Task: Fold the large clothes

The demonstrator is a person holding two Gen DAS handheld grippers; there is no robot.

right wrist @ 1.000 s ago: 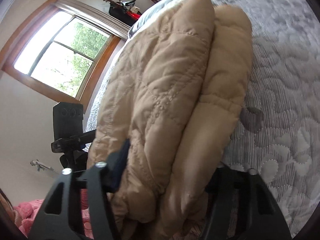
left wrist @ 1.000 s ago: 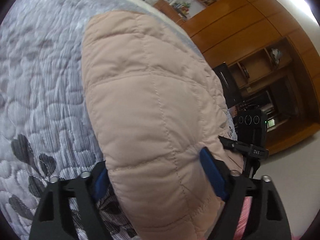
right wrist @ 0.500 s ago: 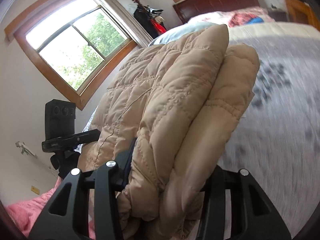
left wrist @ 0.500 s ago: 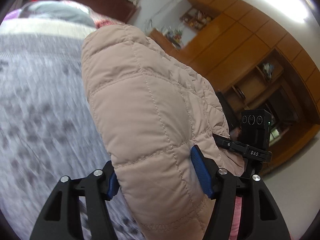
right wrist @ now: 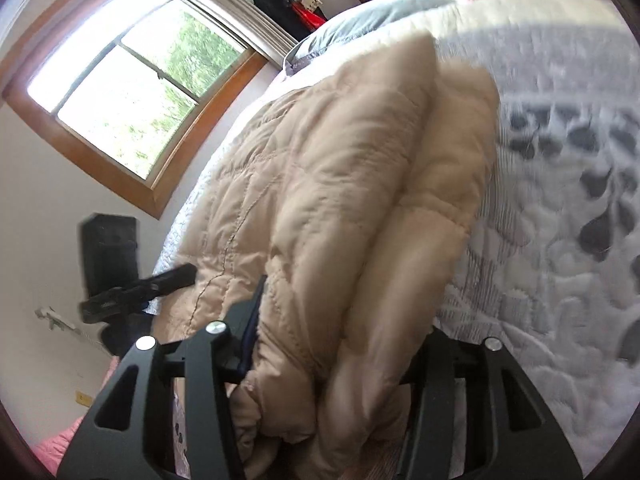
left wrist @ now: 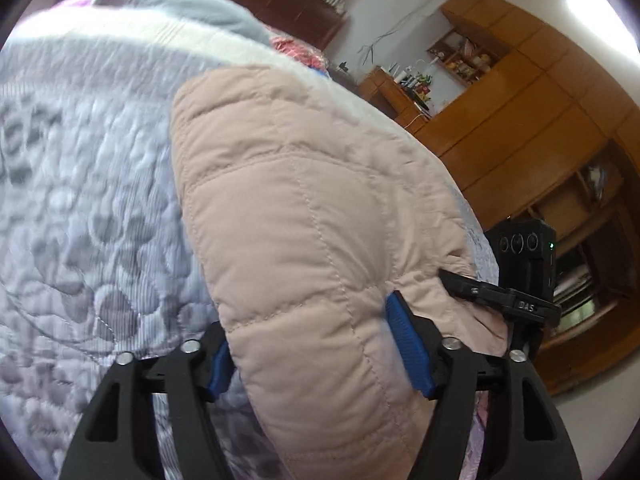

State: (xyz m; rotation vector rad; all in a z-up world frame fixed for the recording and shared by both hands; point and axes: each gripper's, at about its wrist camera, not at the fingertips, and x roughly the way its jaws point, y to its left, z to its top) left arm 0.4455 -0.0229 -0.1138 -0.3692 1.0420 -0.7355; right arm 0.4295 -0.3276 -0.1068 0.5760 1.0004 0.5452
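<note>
The left claw (left wrist: pixel 316 344) is closed on one end of the folded quilted jacket (left wrist: pixel 304 208), the right claw (right wrist: pixel 340 344) on the other, above the bed (left wrist: pixel 80 200). If one grip is loosened by the padding's bulk, the fold can be lost.

The folded jacket (left wrist: pixel 304 216) lies on the bedspread (left wrist: pixel 88 208), pillows (right wrist: pixel 372 12) behind it.

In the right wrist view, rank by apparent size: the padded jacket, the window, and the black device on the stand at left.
1. padded jacket, filling the centre of the frame, though it is nearest the lens, clamped in the right gripper.
2. window.
3. black device.
Fisheye nearness inflates the jacket; true sizes cannot be told.
</note>
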